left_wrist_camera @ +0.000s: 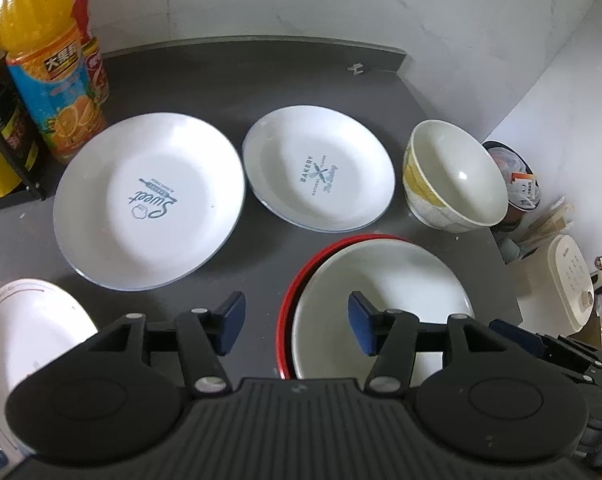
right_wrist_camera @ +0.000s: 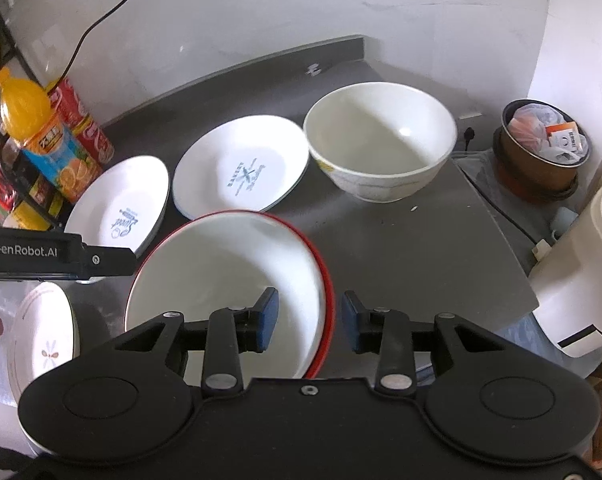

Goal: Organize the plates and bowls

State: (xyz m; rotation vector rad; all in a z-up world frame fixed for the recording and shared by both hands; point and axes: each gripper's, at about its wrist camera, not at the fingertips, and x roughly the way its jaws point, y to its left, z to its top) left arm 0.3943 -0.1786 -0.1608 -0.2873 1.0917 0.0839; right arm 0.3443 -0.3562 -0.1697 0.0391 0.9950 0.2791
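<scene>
1. While both grippers hang above the near edge of the dark grey bench (left_wrist_camera: 229, 80), neither holds anything.
2. Left gripper (left_wrist_camera: 297, 322): jaws wide apart, empty, poised over the bench surface and the left rim of the red-rimmed bowl (left_wrist_camera: 381, 280).
3. Right gripper (right_wrist_camera: 309, 322): jaws moderately apart, straddling the right rim of that bowl without visible contact; whether a pad touches it, I cannot tell.
4. Red-rimmed bowl: upright near the front edge, white inside.
5. "Sweet" plate (left_wrist_camera: 149, 200) lies left of centre; "Bakery" plate (left_wrist_camera: 319, 168) lies just beside it, towards the back edge.
6. Deep white bowl (right_wrist_camera: 381, 140) stands upright near the back right corner.
7. Another white plate (right_wrist_camera: 41, 344) sits at the front left corner.
8. Orange juice bottle (left_wrist_camera: 45, 60) and a red can (right_wrist_camera: 85, 124) stand at the left edge, beside a black rack (left_wrist_camera: 5, 140).
</scene>
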